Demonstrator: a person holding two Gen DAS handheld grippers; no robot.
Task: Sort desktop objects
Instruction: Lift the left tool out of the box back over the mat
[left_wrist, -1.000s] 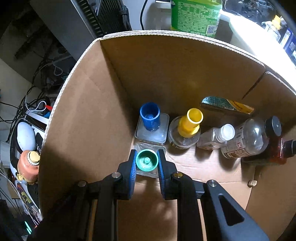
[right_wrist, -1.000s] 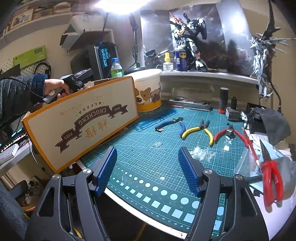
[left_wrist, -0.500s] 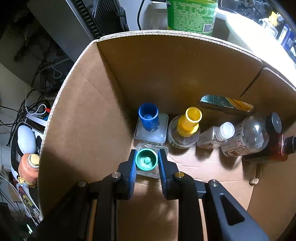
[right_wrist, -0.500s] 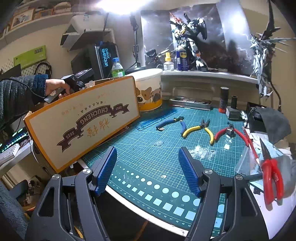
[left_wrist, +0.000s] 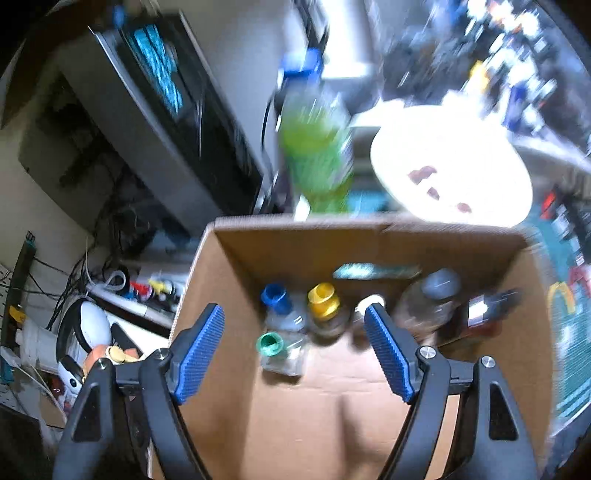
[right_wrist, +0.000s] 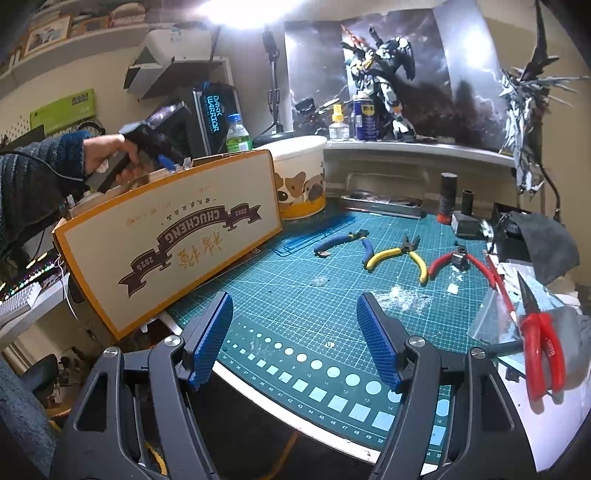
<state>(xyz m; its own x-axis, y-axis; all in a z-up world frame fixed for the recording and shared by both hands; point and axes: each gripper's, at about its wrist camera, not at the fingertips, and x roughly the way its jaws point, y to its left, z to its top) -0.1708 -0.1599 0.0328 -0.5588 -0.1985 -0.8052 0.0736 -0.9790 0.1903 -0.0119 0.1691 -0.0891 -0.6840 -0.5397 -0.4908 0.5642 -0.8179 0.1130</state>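
While the left wrist view is smeared by motion, its main facts are readable: the left gripper (left_wrist: 293, 347) is spread wide and holds nothing, poised above the cardboard box (left_wrist: 207, 332). On the box floor stands the green-capped bottle (left_wrist: 279, 350), upright and free of both pads, just in front of the blue-capped bottle (left_wrist: 277, 301). Beside that sit a yellow-capped bottle (left_wrist: 324, 301) and what looks like 2 or 3 more containers toward the right wall, too blurred to name. Bottles are grouped here in a row along the far wall, probably so later ones fit in front.

From the right wrist view, the right gripper (right_wrist: 295, 341) is also released and empty, hovering over the near edge of the green cutting mat (right_wrist: 295, 280). Well ahead on the mat lie 3 hand tools: blue-handled pliers (right_wrist: 347, 242), yellow-handled cutters (right_wrist: 399, 254) and red-handled cutters (right_wrist: 456, 260); red pliers (right_wrist: 543, 343) rest off the mat at the right. The box (right_wrist: 173, 236) stands at the mat's left edge, with the person's left hand (right_wrist: 107, 157) above it. Those tools seem the likely next items to sort.
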